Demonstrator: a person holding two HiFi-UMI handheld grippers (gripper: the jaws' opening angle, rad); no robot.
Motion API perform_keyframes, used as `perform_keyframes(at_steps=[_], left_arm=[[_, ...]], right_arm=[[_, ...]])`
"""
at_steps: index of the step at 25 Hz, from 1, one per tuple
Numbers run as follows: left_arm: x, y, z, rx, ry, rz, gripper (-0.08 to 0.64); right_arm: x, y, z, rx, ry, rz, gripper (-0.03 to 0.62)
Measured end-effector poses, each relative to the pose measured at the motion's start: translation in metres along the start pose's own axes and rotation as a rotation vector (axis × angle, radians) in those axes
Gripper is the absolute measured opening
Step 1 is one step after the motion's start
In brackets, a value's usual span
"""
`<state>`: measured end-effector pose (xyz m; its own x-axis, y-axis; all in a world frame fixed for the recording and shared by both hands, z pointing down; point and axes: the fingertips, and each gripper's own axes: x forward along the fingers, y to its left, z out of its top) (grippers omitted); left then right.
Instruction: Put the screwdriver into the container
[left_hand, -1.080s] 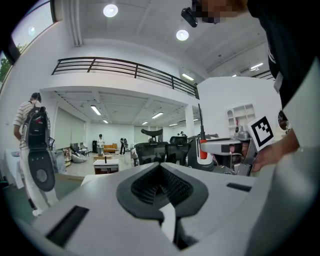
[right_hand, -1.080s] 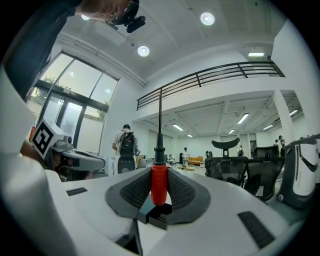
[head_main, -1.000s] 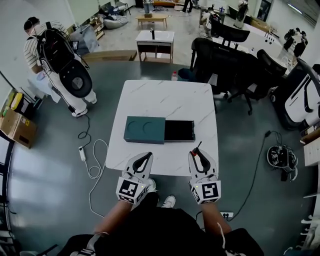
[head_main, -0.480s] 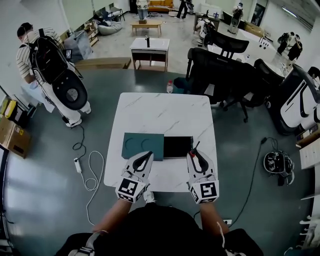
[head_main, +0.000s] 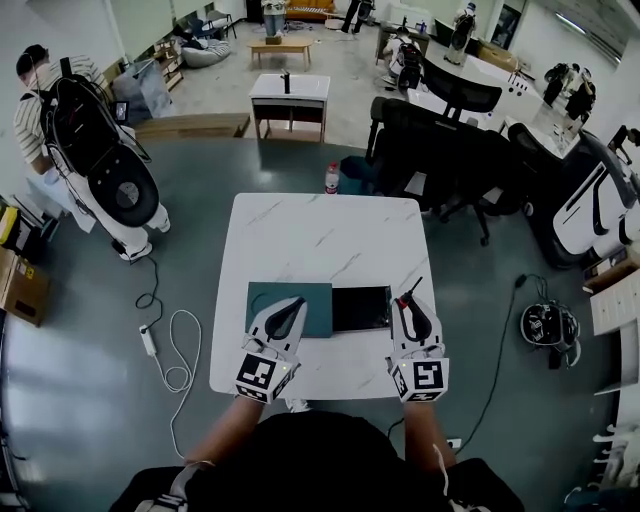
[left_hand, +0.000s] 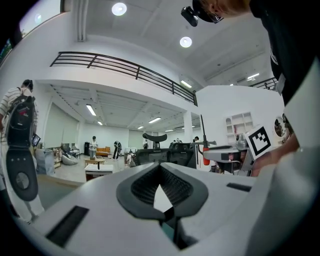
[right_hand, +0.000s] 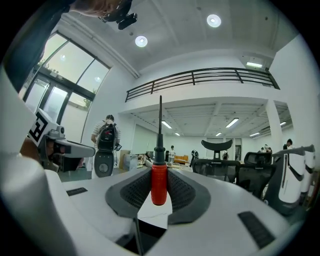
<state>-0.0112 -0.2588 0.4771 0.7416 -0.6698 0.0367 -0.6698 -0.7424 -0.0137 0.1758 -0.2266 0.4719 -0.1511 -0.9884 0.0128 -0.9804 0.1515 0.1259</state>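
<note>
The container lies on the white marble table (head_main: 320, 230), its green lid (head_main: 300, 297) slid left and the black inside (head_main: 360, 308) showing at the right. My right gripper (head_main: 407, 299) is shut on the screwdriver (right_hand: 159, 182): the red handle sits between the pads and the thin shaft points up and away. In the head view it hovers just right of the container's open end. My left gripper (head_main: 296, 303) hangs over the lid's near edge with its jaws together and nothing in them (left_hand: 160, 167).
A bottle with a red cap (head_main: 331, 178) stands on the floor past the table's far edge. Black office chairs (head_main: 430, 140) crowd the far right. A person with a backpack (head_main: 60, 90) stands far left. A white cable (head_main: 170, 350) lies left of the table.
My right gripper has moved to the right with the screwdriver, from the container's open part to beside its right end. The left gripper has hardly shifted. The head view has tilted a little.
</note>
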Motion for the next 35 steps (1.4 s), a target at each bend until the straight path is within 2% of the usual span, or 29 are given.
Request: perform_keyframes(at_steps=[5,12,17,23,29,35], left_arm=[[0.015,0.010,-0.007,0.005,0.016,-0.024,0.003],[0.034,0.011,-0.021,-0.033,0.051,0.012,0.003],[0.036,0.016,-0.032,-0.043,0.077,0.070,0.003],[0.027,0.033,-0.041,-0.052,0.093,0.146,0.003],[0.020,0.036,-0.050,-0.072,0.108,0.169,0.003],[0.015,0.053,-0.054,-0.074,0.102,0.209,0.003]], right_arm=[[0.016,0.001,-0.015,-0.080,0.056,0.040,0.107],[0.036,-0.012,-0.038,-0.216,0.109,0.124,0.107],[0.047,-0.018,-0.085,-0.397,0.222,0.229,0.107],[0.058,-0.018,-0.136,-0.531,0.353,0.326,0.107],[0.063,-0.011,-0.189,-0.678,0.499,0.421,0.107],[0.068,-0.002,-0.221,-0.807,0.583,0.525,0.107]])
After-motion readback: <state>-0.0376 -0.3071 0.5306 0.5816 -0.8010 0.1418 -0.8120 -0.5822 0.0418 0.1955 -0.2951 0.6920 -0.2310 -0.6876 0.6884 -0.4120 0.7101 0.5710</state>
